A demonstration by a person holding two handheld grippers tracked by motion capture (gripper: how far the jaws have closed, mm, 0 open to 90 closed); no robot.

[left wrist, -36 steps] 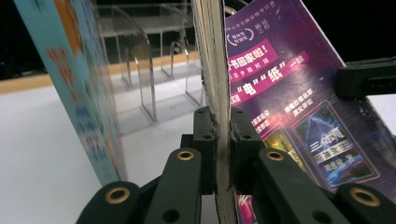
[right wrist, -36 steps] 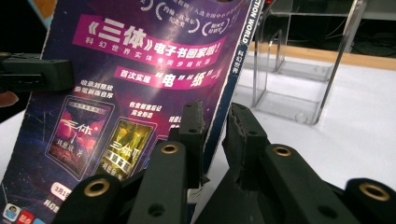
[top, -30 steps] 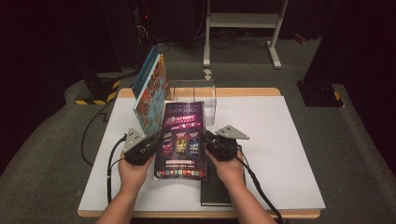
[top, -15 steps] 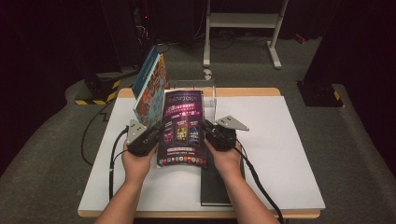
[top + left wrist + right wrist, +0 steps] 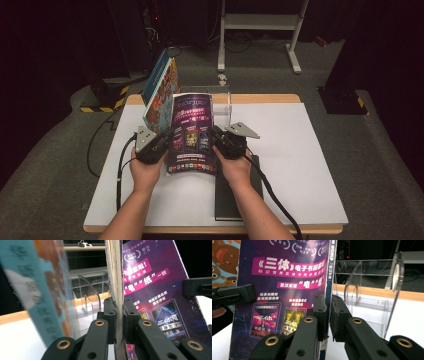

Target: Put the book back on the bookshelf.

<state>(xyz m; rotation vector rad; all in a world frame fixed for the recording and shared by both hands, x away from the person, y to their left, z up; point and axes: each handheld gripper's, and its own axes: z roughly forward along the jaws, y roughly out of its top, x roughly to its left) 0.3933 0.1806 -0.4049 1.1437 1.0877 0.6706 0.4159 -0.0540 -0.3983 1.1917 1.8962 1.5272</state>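
Note:
A purple paperback [image 5: 192, 135] stands nearly upright above the white table [image 5: 305, 155], held by both side edges. My left gripper [image 5: 168, 140] is shut on its left page edge. In the left gripper view the pads [image 5: 110, 315] clamp the page block [image 5: 117, 277]. My right gripper [image 5: 216, 136] is shut on the spine side. The right gripper view shows the jaws [image 5: 327, 308] pinching the spine of the purple cover [image 5: 287, 277]. Just behind the paperback stands a clear acrylic book rack [image 5: 223, 102].
A blue and orange picture book [image 5: 159, 95] leans upright at the left end of the rack, close beside the paperback. A black book [image 5: 227, 200] lies flat under the right forearm. The rack's clear dividers [image 5: 372, 290] stand right of the spine.
Both grippers have carried the purple paperback away from the person, toward the rack, and tipped it more upright. It now sits beside the leaning picture book.

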